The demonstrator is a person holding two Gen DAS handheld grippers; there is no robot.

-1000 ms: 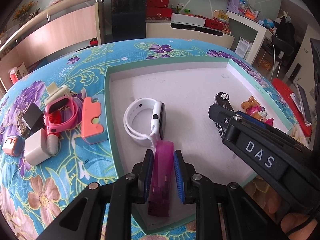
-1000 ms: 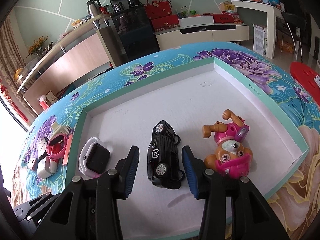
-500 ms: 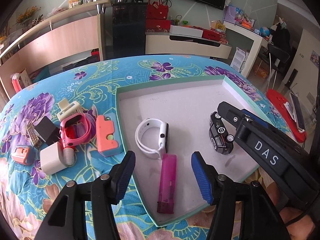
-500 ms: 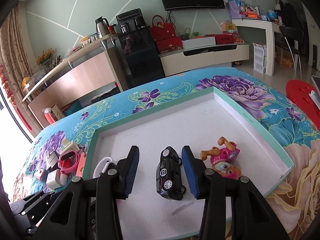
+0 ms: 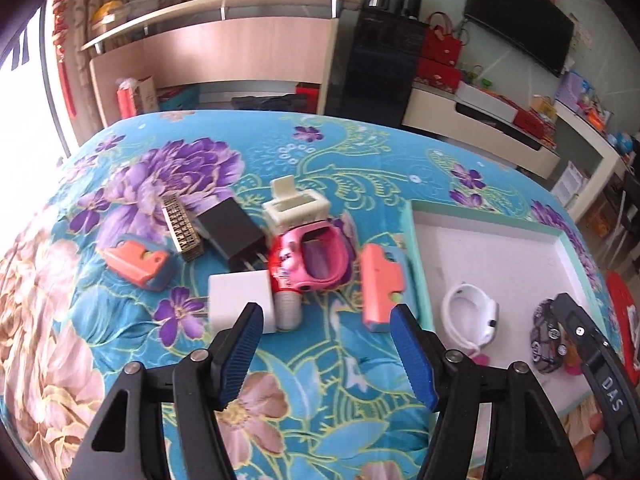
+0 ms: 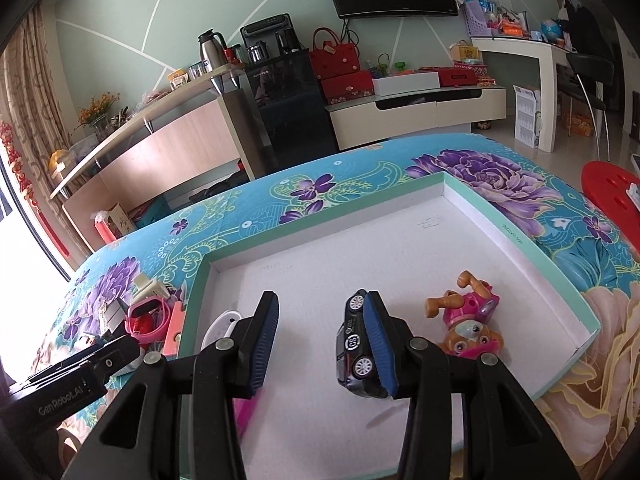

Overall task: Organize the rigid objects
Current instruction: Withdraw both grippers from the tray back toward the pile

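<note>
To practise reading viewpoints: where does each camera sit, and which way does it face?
Left wrist: on the left gripper, open, facing loose items on the tablecloth; the right gripper's body shows.
Right wrist: on the right gripper, open, facing the tray; the left gripper's body shows.
Shared: black toy car, white watch, pink watch.

We had the left gripper [image 5: 326, 330] spread wide and empty over the floral tablecloth [image 5: 120, 360], pads pointing at the loose pile: white charger block [image 5: 240, 300], pink kids' watch [image 5: 316, 256], black adapter [image 5: 232, 232], two orange-blue pieces [image 5: 138, 264] [image 5: 382, 284]. To the right, the white tray [image 5: 480, 248] held a white smartwatch [image 5: 474, 314] and black toy car [image 5: 546, 340]. The right gripper [image 5: 600, 368] crossed the tray's near corner.
</note>
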